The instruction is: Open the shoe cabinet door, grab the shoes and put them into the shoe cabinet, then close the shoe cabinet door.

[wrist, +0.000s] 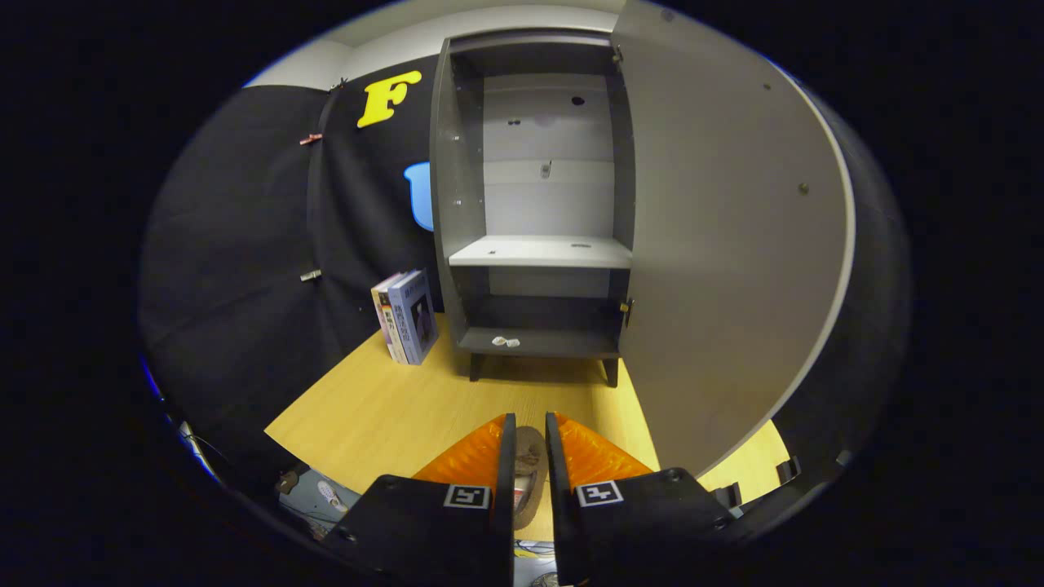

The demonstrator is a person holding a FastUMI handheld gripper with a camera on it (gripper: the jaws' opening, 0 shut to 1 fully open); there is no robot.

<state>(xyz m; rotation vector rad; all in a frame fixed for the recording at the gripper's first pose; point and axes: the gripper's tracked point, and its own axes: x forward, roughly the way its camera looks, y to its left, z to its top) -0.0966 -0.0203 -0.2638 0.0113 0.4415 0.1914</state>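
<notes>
Gripper view: I see the shoe pinched between my fingers, the gripper closed on it above the wooden table. Ahead stands the shoe cabinet, its door swung wide to the right, shelves bare apart from a small scrap on the lowest. Books lean just left of it.

Cabinet, frame centre: matt grey laminated board, smooth; door likewise. Table, lower centre: pale wood-grain, satin. Books, left of cabinet: glossy paper covers; shoe between the closed-in fingers: brownish, cloth-like.
</notes>
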